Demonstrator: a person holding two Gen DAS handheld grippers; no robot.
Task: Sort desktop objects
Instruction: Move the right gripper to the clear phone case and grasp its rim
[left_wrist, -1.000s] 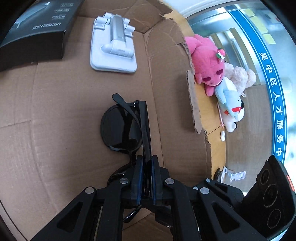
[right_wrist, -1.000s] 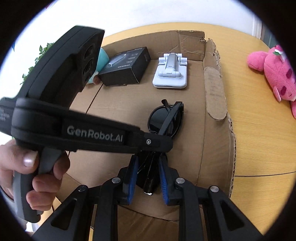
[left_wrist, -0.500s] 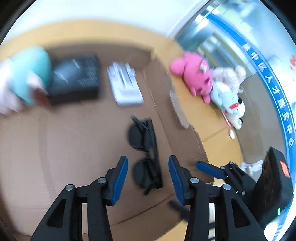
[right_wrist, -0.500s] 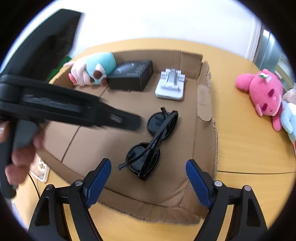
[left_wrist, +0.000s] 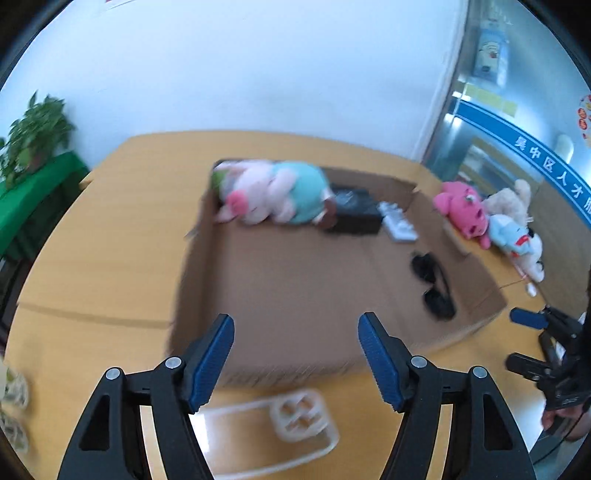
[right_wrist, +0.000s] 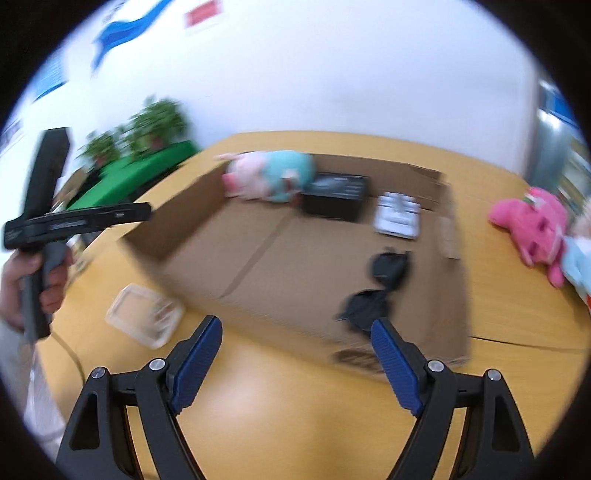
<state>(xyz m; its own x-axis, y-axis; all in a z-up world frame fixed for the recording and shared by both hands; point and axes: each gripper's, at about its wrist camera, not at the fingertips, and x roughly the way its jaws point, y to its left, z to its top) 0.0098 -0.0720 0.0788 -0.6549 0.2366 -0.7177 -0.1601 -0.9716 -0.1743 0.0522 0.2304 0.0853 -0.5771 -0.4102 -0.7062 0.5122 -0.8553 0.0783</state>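
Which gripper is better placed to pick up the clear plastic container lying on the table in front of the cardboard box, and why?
Left, probably. The clear container lies just beneath the open left gripper, between its fingers. In the right wrist view the same container sits well off to the left of the open right gripper.

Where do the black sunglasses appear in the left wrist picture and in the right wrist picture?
Left wrist: the sunglasses lie right of centre, in the cardboard box near its right wall.
Right wrist: the sunglasses lie just right of centre, in the box's near right part.
Shared landmark: the black carton at the far wall.
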